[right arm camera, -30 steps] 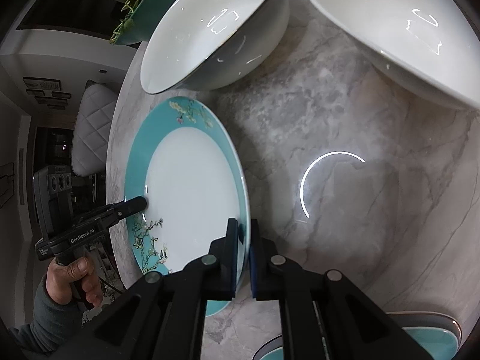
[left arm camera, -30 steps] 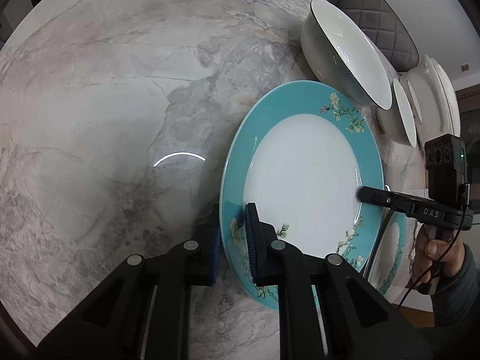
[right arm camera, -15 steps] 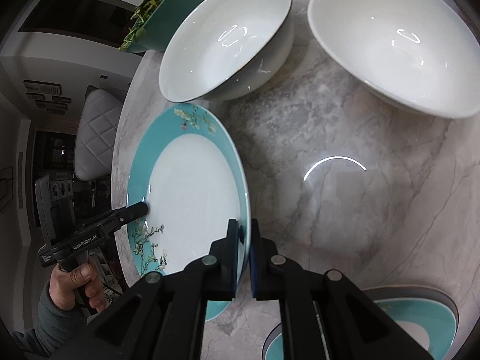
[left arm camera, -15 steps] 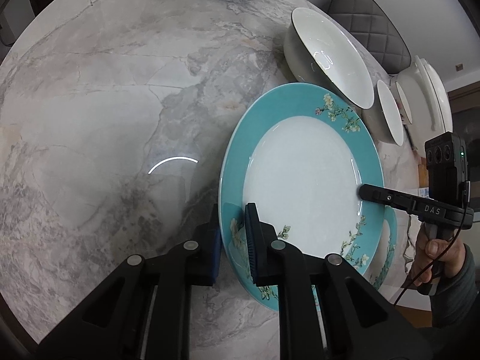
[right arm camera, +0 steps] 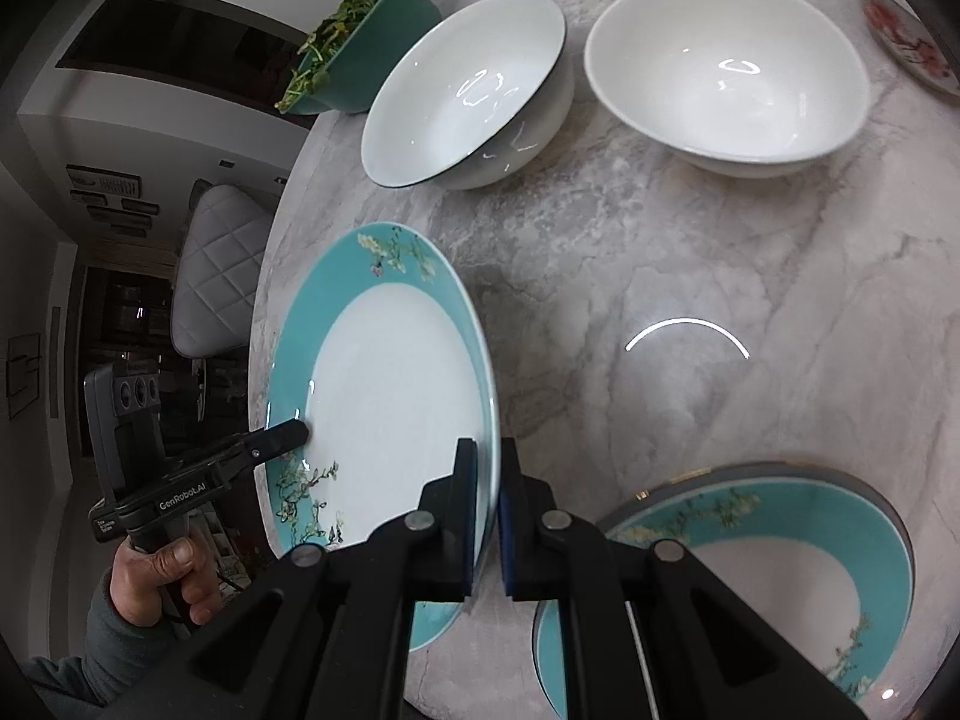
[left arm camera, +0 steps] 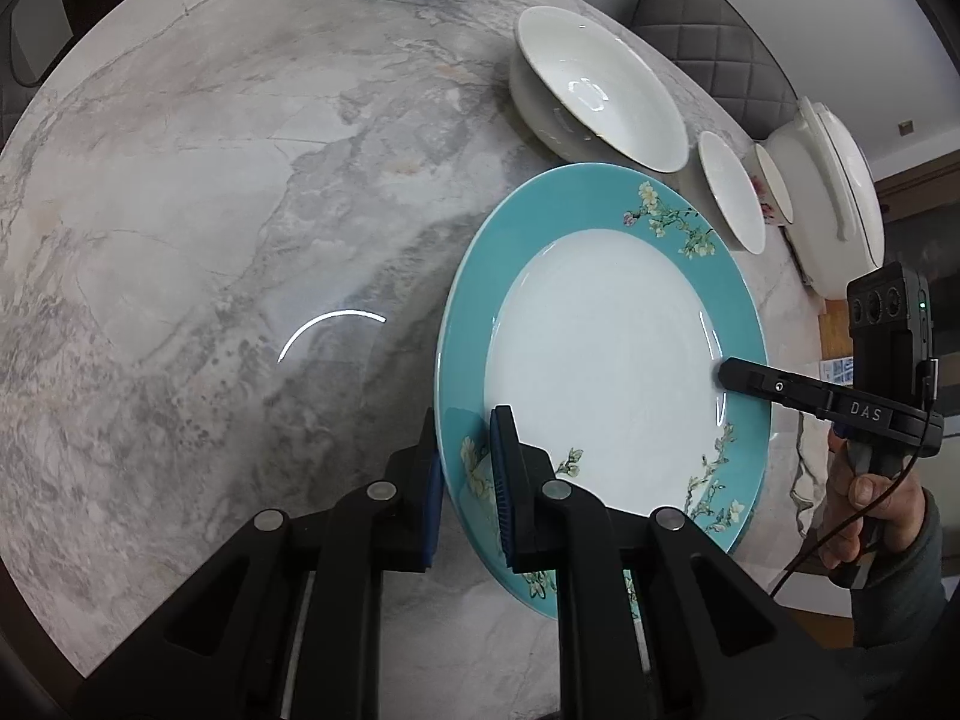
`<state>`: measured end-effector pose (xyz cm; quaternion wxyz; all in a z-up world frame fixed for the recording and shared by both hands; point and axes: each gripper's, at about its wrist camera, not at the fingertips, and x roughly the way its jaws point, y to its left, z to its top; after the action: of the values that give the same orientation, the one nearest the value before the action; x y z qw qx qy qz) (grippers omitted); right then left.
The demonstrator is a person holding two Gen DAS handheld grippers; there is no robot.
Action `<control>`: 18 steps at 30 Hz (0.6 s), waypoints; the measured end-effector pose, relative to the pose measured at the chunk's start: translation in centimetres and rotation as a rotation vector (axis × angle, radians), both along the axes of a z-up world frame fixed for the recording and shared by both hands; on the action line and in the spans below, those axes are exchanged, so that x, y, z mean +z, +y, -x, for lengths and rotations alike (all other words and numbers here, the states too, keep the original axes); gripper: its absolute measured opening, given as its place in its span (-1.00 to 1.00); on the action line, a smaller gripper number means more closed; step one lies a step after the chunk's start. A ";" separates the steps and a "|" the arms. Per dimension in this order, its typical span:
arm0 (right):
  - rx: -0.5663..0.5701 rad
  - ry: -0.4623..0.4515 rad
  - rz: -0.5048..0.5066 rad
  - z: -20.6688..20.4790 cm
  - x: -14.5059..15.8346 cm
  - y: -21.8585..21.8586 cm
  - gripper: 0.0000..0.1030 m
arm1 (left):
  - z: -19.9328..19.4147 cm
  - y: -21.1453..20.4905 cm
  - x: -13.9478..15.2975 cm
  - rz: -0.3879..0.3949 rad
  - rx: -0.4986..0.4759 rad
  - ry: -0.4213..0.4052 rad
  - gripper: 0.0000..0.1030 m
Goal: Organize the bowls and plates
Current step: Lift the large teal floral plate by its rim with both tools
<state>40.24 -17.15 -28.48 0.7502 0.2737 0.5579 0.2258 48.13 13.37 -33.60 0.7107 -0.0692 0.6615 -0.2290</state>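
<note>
A large teal-rimmed plate (left arm camera: 606, 360) with flower sprigs is held above the marble table by both grippers. My left gripper (left arm camera: 465, 480) is shut on its near rim. My right gripper (right arm camera: 487, 510) is shut on the opposite rim of the same plate (right arm camera: 390, 396), and its tip shows in the left wrist view (left arm camera: 738, 375). Another teal-rimmed plate (right arm camera: 780, 546) lies on the table to the right, under the right gripper.
Two big white bowls (right arm camera: 468, 96) (right arm camera: 726, 72) stand at the back of the marble table (left arm camera: 180, 210). A green bowl of leaves (right arm camera: 360, 42) and a red-flowered dish (right arm camera: 906, 42) sit further off. Smaller white bowls (left arm camera: 732, 198) and a lidded white pot (left arm camera: 834, 204) stand near the table's edge.
Both grippers have lifted and pulled back with the plate between them; the bowls look farther off, and the second teal plate shows more fully in the right wrist view.
</note>
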 end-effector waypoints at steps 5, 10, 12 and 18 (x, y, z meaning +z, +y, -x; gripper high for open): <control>-0.032 -0.018 0.002 2.3 0.8 -2.7 -0.84 | 1.9 -2.7 1.9 0.009 -0.029 -0.018 -0.76; -0.079 -0.025 0.003 4.9 0.9 -5.8 -0.84 | 4.0 -6.3 2.5 0.016 -0.070 -0.019 -0.76; -0.096 -0.025 0.004 5.7 0.7 -6.9 -0.84 | 4.9 -7.8 2.8 0.017 -0.089 -0.017 -0.76; -0.136 -0.016 0.008 8.3 -0.2 -10.2 -0.84 | 7.3 -12.0 2.6 0.001 -0.139 -0.018 -0.75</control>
<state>31.95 -27.38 -28.72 0.7693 0.3064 0.5328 0.1744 40.86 1.37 -31.01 0.6989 -0.0215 0.6583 -0.2789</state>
